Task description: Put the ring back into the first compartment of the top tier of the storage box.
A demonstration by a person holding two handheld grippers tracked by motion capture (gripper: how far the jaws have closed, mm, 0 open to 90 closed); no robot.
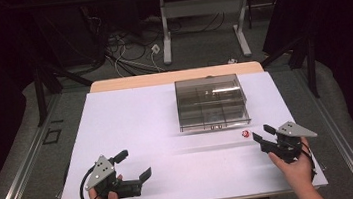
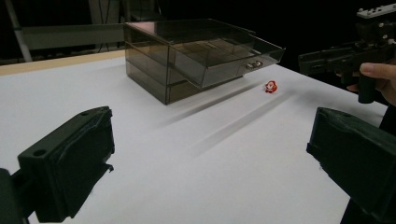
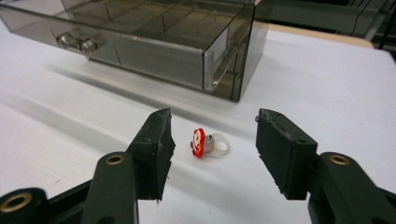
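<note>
At the table's near left, the left gripper rests in a hand, jaws wide apart and empty. Toward the middle and farther back sits a smoky clear drawer box, its top drawer pulled out. To the right lies a small red toy ring on the white tabletop — between the half-open jaws of the right gripper, untouched.

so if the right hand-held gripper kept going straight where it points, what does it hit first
Most likely the small red ring, lying on the table between the right hand-held gripper's open jaws; behind it stands the smoky drawer box.
</note>
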